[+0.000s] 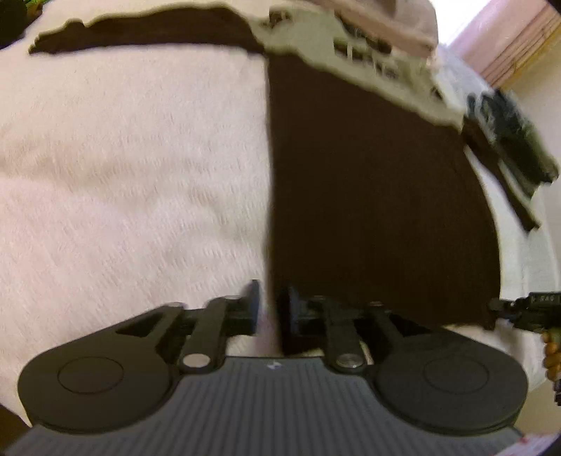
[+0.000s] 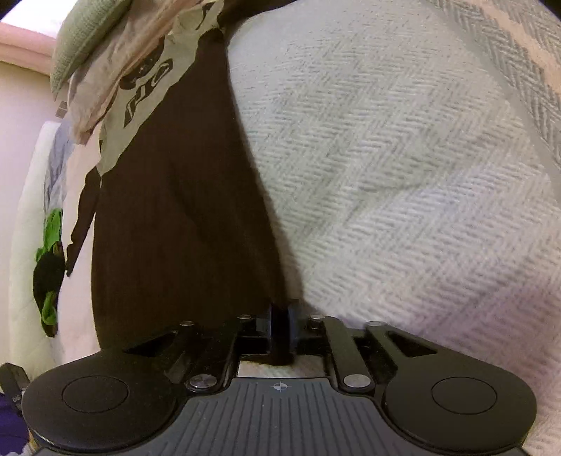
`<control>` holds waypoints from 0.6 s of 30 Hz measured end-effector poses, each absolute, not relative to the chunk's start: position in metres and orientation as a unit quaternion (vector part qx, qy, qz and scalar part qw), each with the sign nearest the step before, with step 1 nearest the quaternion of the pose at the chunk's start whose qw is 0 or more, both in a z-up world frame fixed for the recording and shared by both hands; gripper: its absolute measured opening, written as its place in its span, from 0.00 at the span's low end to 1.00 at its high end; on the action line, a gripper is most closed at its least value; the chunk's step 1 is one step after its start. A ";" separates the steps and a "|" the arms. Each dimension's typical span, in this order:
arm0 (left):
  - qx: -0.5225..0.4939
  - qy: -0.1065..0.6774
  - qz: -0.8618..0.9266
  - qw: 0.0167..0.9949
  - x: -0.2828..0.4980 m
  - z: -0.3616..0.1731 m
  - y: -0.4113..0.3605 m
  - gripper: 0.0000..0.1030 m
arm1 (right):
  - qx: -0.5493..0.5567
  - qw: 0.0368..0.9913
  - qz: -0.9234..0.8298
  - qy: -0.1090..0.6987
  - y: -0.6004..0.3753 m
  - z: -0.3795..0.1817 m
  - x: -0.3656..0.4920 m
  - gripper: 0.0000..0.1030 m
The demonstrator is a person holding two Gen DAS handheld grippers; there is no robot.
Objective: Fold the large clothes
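Observation:
A dark brown garment (image 1: 368, 193) lies flat on a pale blanket (image 1: 122, 175), with one sleeve (image 1: 140, 35) stretched out to the far left. My left gripper (image 1: 268, 305) sits at the garment's near left edge with its jaws almost together, pinching that edge. In the right wrist view the same brown garment (image 2: 175, 210) runs away from me, and my right gripper (image 2: 280, 315) is shut on its near right corner, dark cloth filling the gap. From the left wrist view the right gripper (image 1: 526, 308) shows at the far right, held by a hand (image 1: 550, 350).
A heap of other clothes lies across the garment's far end: a beige piece with black print (image 1: 350, 45) (image 2: 147, 80) and a green knit (image 2: 84, 31). A green and black item (image 2: 49, 263) lies beyond the left side. Herringbone blanket (image 2: 403, 175) spreads to the right.

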State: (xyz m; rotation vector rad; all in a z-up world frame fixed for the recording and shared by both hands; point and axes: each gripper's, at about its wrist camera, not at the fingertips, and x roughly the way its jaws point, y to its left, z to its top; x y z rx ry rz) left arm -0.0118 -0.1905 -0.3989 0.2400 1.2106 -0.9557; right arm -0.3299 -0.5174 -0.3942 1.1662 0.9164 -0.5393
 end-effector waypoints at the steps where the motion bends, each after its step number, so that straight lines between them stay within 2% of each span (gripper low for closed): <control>1: 0.095 0.531 -0.425 0.726 0.002 -0.390 -0.187 0.26 | 0.518 0.707 -0.248 0.412 -0.519 -0.389 -0.330 0.45; 2: 0.081 0.524 -0.416 0.739 0.020 -0.385 -0.182 0.31 | 0.515 0.708 -0.259 0.409 -0.523 -0.385 -0.331 0.51; 6: 0.026 0.493 -0.333 0.803 0.115 -0.376 -0.177 0.45 | 0.524 0.686 -0.331 0.382 -0.543 -0.377 -0.325 0.52; 11: -0.083 0.480 -0.219 0.846 0.247 -0.399 -0.168 0.47 | 0.538 0.649 -0.422 0.334 -0.562 -0.371 -0.326 0.52; 15: -0.148 0.497 -0.158 0.840 0.323 -0.434 -0.178 0.51 | 0.514 0.637 -0.465 0.336 -0.562 -0.368 -0.313 0.52; 17: -0.165 0.508 -0.132 0.835 0.343 -0.450 -0.186 0.46 | 0.510 0.634 -0.473 0.338 -0.561 -0.368 -0.308 0.52; 18: -0.168 0.509 -0.123 0.835 0.350 -0.455 -0.191 0.22 | 0.509 0.633 -0.475 0.339 -0.560 -0.368 -0.309 0.52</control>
